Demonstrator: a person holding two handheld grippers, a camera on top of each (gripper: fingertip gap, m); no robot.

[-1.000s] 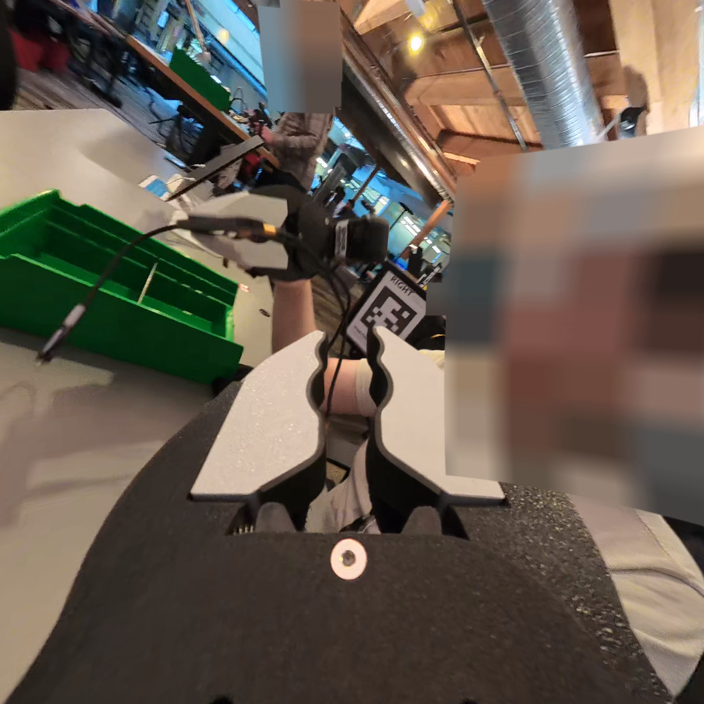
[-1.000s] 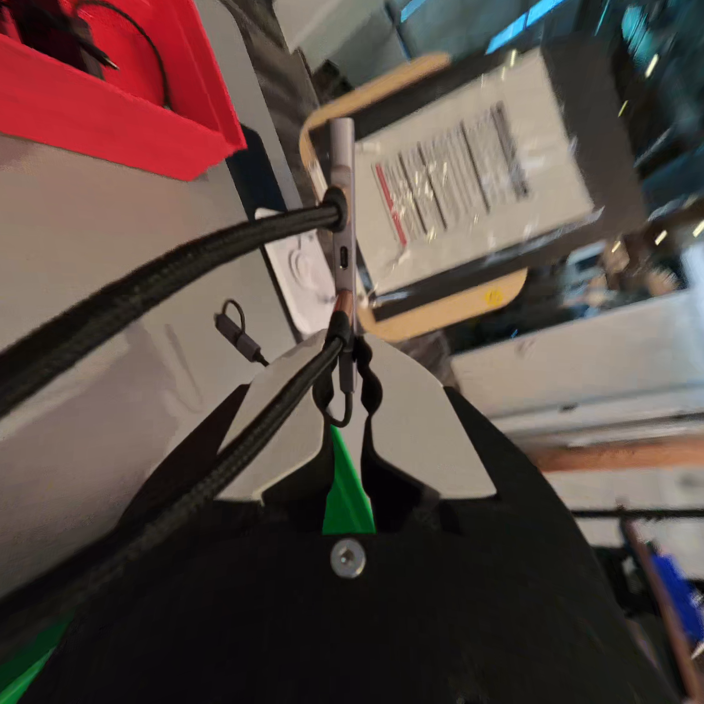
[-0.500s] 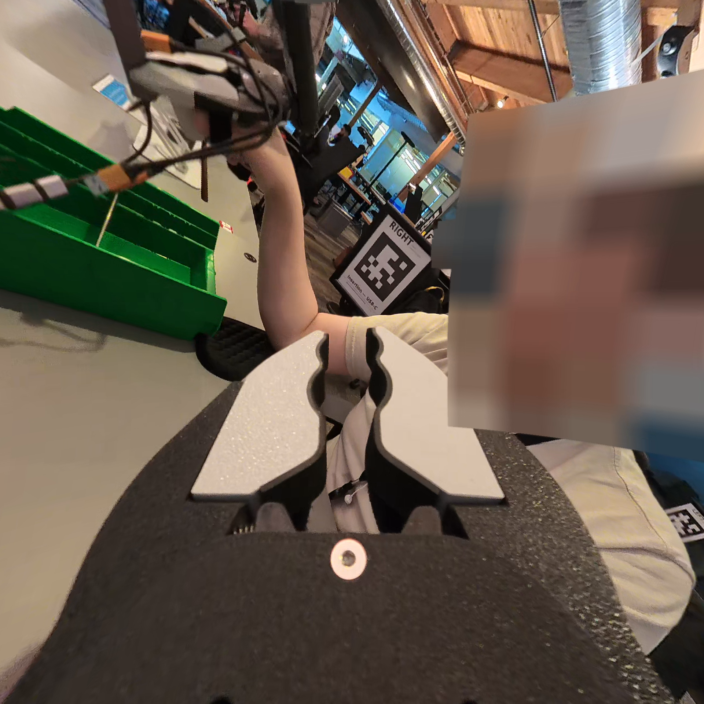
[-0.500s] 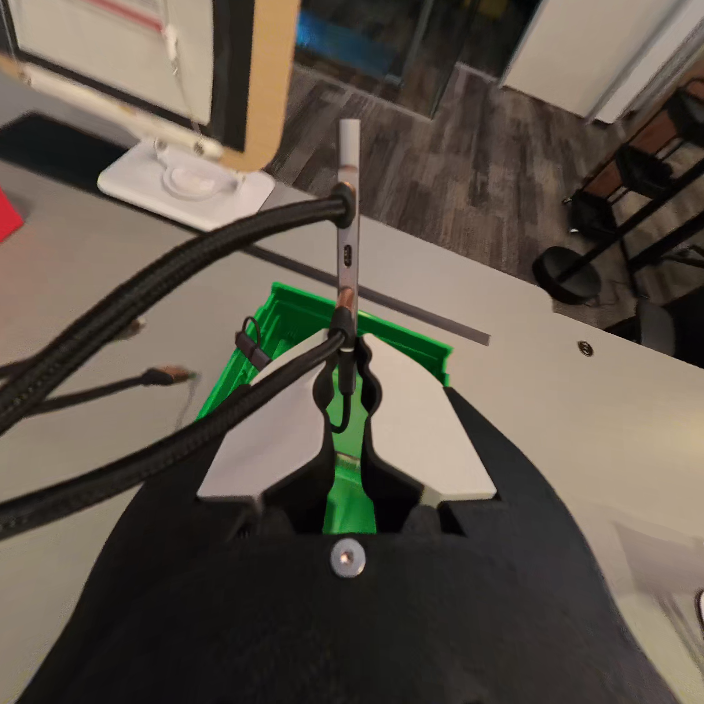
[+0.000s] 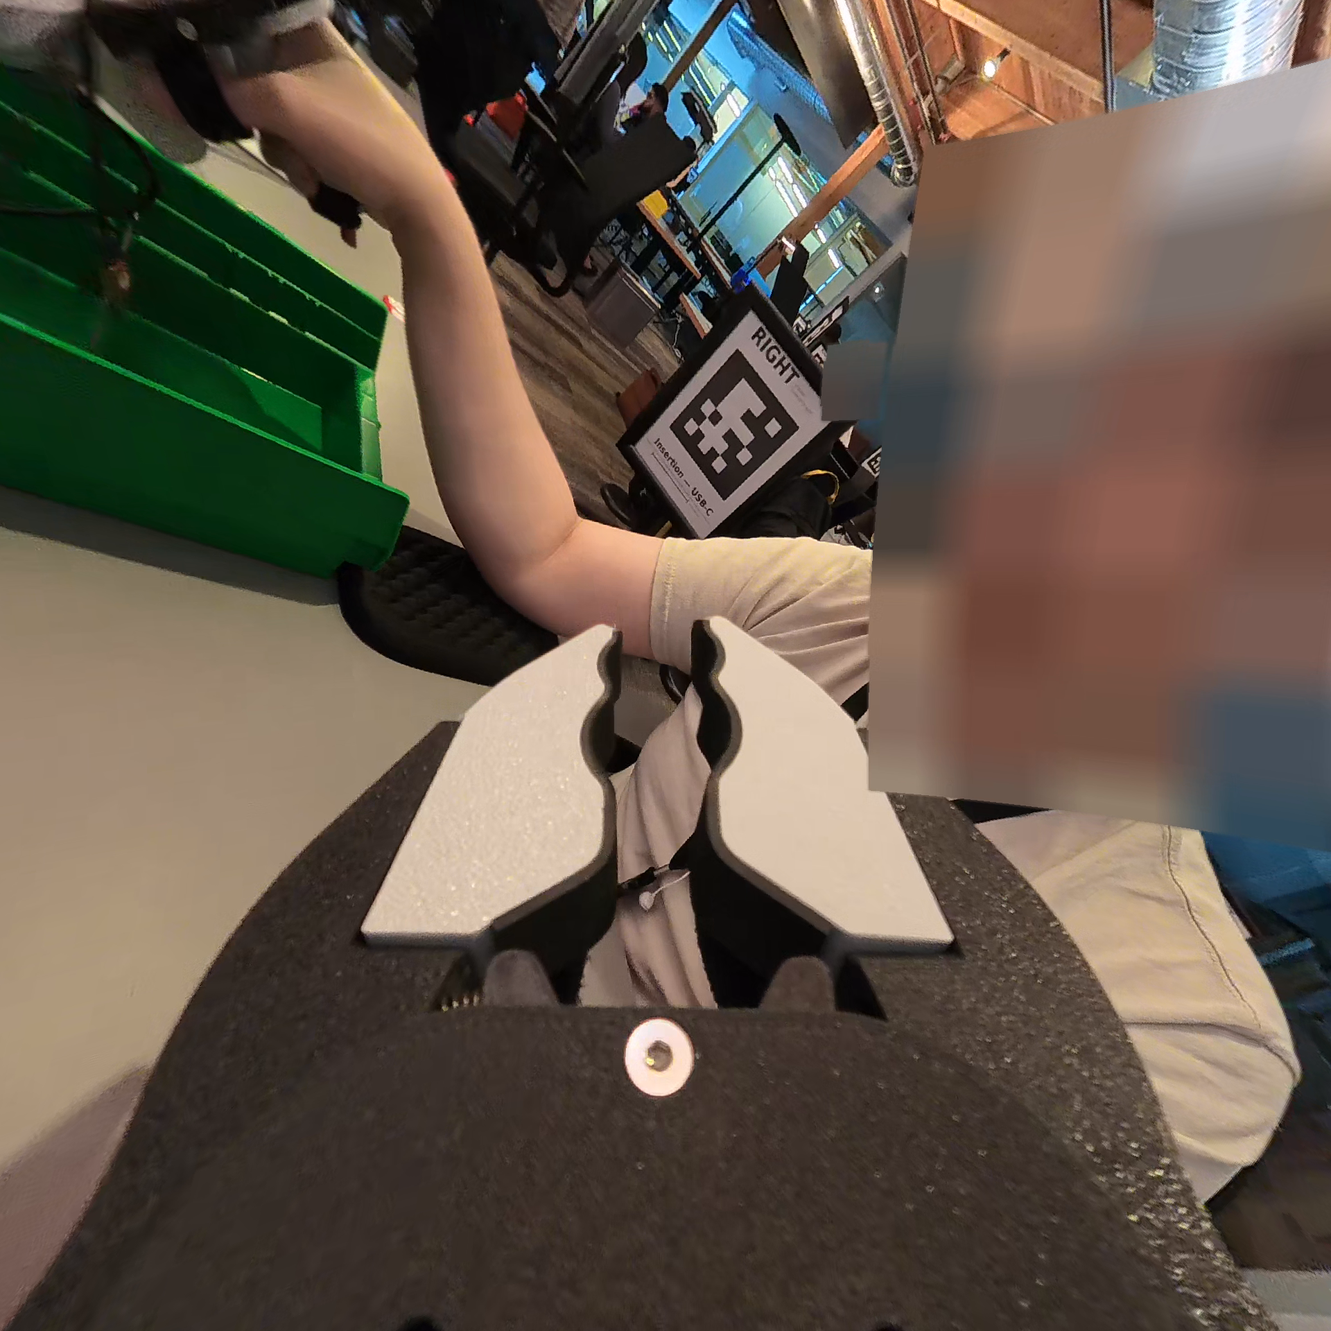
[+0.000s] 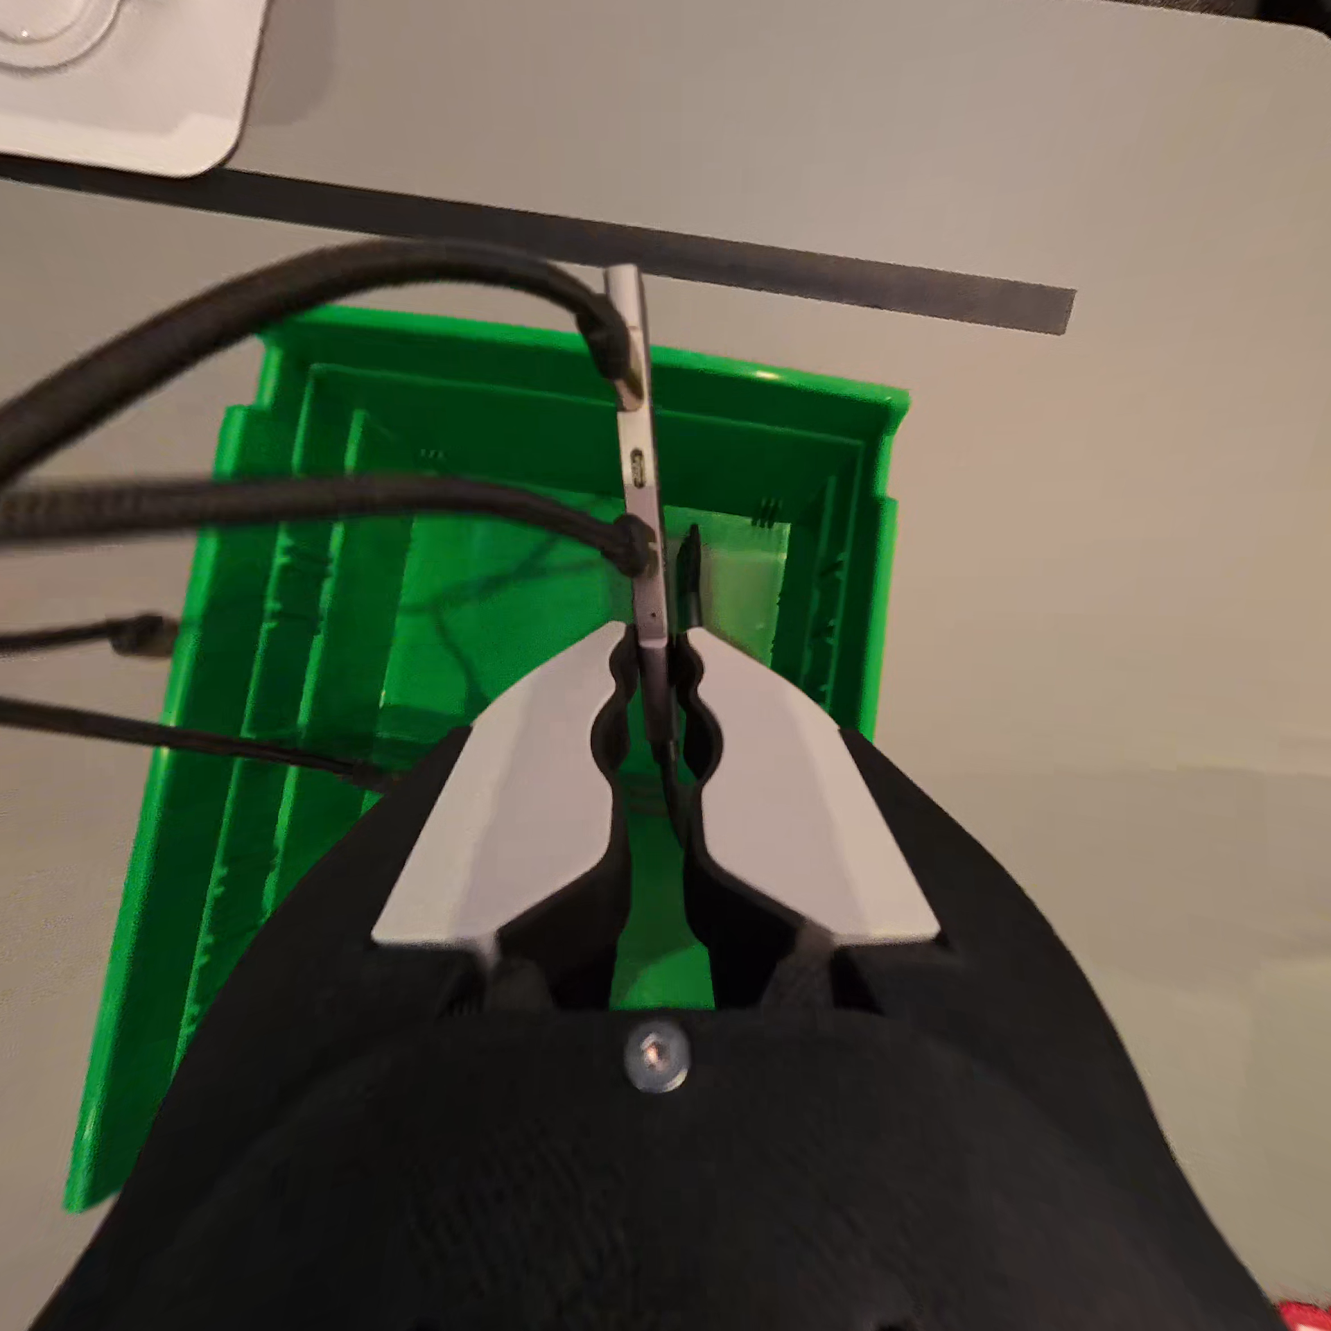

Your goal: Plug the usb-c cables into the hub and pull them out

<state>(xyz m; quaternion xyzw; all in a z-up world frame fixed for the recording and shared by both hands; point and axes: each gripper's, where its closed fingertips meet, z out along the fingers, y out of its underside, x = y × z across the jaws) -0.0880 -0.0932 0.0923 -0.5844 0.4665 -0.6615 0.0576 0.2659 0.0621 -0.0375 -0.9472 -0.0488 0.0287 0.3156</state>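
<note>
My right gripper (image 6: 654, 634) is shut on a thin silver hub (image 6: 643, 497), held edge-on above the green bin (image 6: 288, 576). Two thick black braided cables (image 6: 288, 497) are plugged into the hub's left side, with one empty port between them. A loose cable end (image 6: 137, 634) and a thinner black cable (image 6: 180, 735) hang at the left. My left gripper (image 5: 652, 637) is empty, its jaws a little apart, and it points at the person's torso. In the left wrist view a cable plug (image 5: 115, 274) dangles over the green bin (image 5: 180, 432).
The person's right arm (image 5: 468, 396) reaches up over the bin. A black mat (image 5: 439, 612) lies at the table edge, with a black-and-white marker board (image 5: 735, 425) behind. A white stand base (image 6: 108, 72) and a dark strip (image 6: 792, 274) lie beyond the bin. Spacing between my two grippers at the tips: around 40 centimeters.
My right gripper has swung with the hub and its cables from facing the room to looking straight down over the green bin. The left gripper has stayed empty, its view shifting slightly.
</note>
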